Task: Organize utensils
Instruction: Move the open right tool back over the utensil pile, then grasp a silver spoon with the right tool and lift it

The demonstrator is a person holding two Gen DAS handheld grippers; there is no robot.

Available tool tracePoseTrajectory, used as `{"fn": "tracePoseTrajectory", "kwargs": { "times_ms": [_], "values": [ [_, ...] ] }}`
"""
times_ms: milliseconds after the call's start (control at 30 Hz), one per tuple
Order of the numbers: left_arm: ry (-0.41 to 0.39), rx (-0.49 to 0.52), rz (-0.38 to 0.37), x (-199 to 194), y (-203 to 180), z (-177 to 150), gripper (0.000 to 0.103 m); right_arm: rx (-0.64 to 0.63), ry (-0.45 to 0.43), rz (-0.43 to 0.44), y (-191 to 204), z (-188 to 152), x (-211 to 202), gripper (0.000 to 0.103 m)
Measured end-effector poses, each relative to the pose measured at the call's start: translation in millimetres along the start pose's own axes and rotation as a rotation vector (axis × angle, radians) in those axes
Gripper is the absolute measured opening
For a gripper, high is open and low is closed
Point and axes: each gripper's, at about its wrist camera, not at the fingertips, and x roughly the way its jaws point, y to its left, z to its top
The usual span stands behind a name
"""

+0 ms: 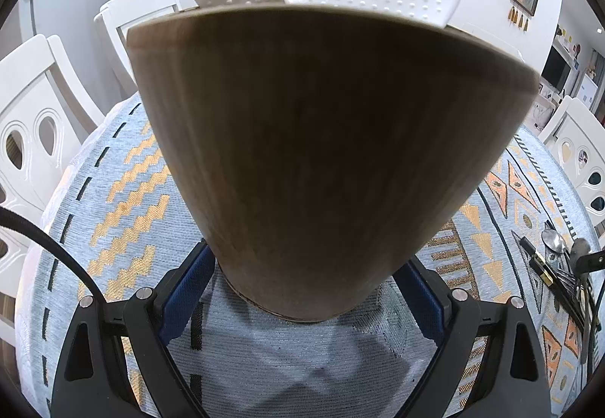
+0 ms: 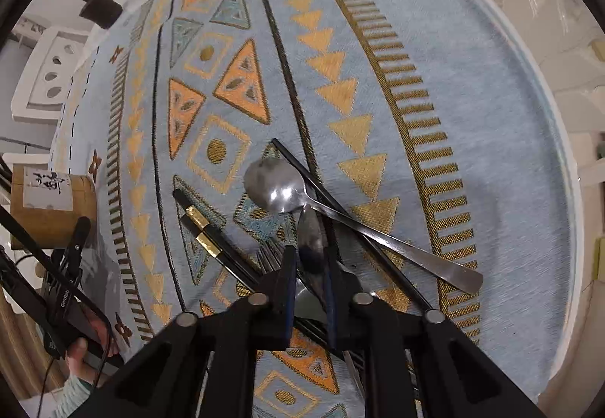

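Between the right gripper's [image 2: 309,259] blue-padded fingers [image 2: 289,282], at six o'clock in the right wrist view, a second metal spoon's bowl [image 2: 311,248] stands pinched edge-on, the jaws closed tight on it. Just above, toward twelve o'clock, a large steel spoon [image 2: 281,187] lies bowl-up across a black chopstick [image 2: 302,172]; at nine o'clock of the claw lie two black chopsticks with gold bands [image 2: 206,229], and fork tines [image 2: 268,257] poke out beside the left finger. All rest on a patterned blue tablecloth [image 2: 472,85]. At eight o'clock the bamboo utensil holder [image 2: 53,204] stands, gripped near its base by the left gripper [image 1: 302,282], jaws closed against its sides, a hand [image 2: 81,353] behind.
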Motion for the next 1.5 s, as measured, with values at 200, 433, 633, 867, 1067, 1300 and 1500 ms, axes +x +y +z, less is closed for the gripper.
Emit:
{"fn": "tracePoseTrajectory", "kwargs": {
  "times_ms": [200, 433, 633, 867, 1067, 1300, 1500],
  "values": [
    [0.0, 0.0, -0.001, 0, 0, 0, 0.094, -0.024, -0.061, 0.037, 12, -3, -21, 0.004],
    [0.0, -0.001, -0.001, 0, 0, 0, 0.094, -0.079, -0.022, 0.195, 58, -4, -19, 0.004],
    [0.002, -0.001, -0.003, 0, 0, 0, 0.094, -0.152, 0.063, 0.152, 100, -6, 15, 0.004],
    [0.005, -0.001, -0.003, 1, 0, -1, 0.094, -0.152, 0.148, 0.15, 110, 1, 45, 0.005],
    [0.008, 0.0, -0.002, 2, 0, -1, 0.094, -0.111, 0.201, 0.16, 110, 7, 62, 0.013],
    [0.009, 0.0, 0.0, 3, 0, 0, 0.094, -0.158, 0.164, 0.142, 101, 4, 55, 0.008],
    [0.009, 0.0, 0.001, 3, 0, 0, 0.094, -0.322, 0.041, 0.079, 118, -7, 24, 0.003]
  ]
}}
